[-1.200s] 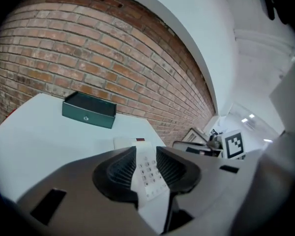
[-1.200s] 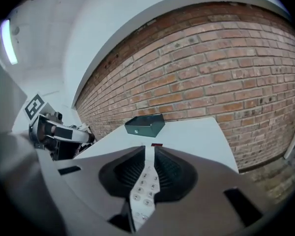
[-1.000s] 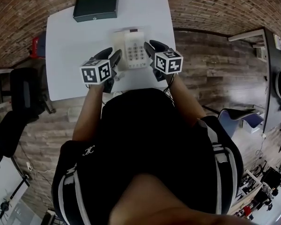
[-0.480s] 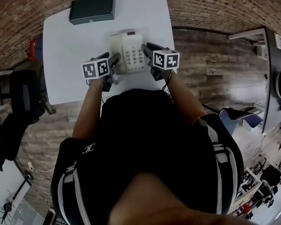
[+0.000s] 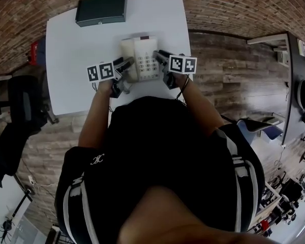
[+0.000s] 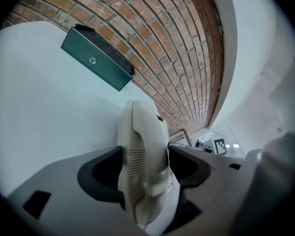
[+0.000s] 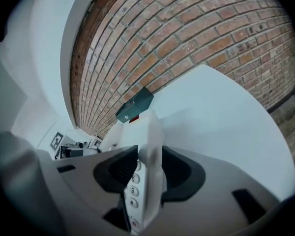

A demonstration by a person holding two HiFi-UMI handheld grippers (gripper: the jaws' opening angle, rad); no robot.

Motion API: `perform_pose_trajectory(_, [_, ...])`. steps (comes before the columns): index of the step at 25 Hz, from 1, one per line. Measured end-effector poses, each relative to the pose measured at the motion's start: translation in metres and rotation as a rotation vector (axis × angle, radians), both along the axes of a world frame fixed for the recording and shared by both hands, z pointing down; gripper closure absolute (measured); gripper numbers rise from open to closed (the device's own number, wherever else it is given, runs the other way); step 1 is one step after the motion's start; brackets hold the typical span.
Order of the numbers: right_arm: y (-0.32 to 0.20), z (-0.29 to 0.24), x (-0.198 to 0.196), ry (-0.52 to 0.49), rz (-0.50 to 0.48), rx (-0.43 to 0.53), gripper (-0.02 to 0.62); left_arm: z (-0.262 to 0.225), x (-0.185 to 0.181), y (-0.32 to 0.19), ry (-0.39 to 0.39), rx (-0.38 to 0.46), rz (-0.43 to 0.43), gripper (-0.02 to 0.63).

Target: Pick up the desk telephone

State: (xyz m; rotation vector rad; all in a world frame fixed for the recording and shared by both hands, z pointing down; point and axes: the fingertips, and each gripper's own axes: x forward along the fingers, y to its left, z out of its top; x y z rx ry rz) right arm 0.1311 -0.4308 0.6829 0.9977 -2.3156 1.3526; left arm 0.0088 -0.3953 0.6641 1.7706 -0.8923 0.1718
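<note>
The cream desk telephone (image 5: pixel 142 60) rests on the white table (image 5: pixel 76 50), handset on its left side. My left gripper (image 5: pixel 126 65) straddles the handset side, and in the left gripper view the handset (image 6: pixel 142 151) stands between the jaws of that gripper (image 6: pixel 145 168). My right gripper (image 5: pixel 161 57) straddles the phone's right edge; the keypad edge (image 7: pixel 147 132) lies between the jaws of this gripper (image 7: pixel 148 173). Both pairs of jaws are opening, with the phone still between them and the pads close to it but no longer squeezing.
A dark green box (image 5: pixel 100 10) lies at the table's far edge, also seen as the green box (image 6: pixel 96 58) beyond the phone. A black chair (image 5: pixel 20 105) stands left of the table, a blue chair (image 5: pixel 259 128) at the right. Brick floor surrounds the table.
Both grippers have sunk toward the table together with the phone and rolled so their marker cubes sit flatter. The phone now lies lower, on the tabletop.
</note>
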Motion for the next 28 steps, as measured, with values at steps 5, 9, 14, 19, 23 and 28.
perform_pose_trajectory(5, [-0.002,-0.001,-0.002,-0.062,0.015,-0.038,0.477,0.002,0.001,-0.003,0.021,-0.001,0.015,0.318])
perform_pose_trajectory(9, [-0.003,0.0,-0.002,-0.076,0.032,-0.055,0.474,0.002,0.001,-0.003,0.027,-0.015,0.004,0.318])
perform_pose_trajectory(14, [-0.004,0.0,-0.001,-0.048,0.036,-0.065,0.492,0.002,-0.001,-0.004,-0.001,-0.025,-0.018,0.327])
perform_pose_trajectory(19, [0.001,-0.006,-0.001,-0.016,0.038,-0.054,0.499,-0.004,0.0,0.003,-0.018,-0.016,-0.038,0.331])
perform_pose_trajectory(23, [0.007,-0.017,0.004,-0.016,0.039,-0.027,0.495,-0.018,0.007,0.01,-0.05,0.023,-0.01,0.333])
perform_pose_trajectory(28, [0.011,-0.037,0.008,-0.023,0.051,0.02,0.495,-0.034,0.009,0.015,-0.034,0.056,-0.012,0.333])
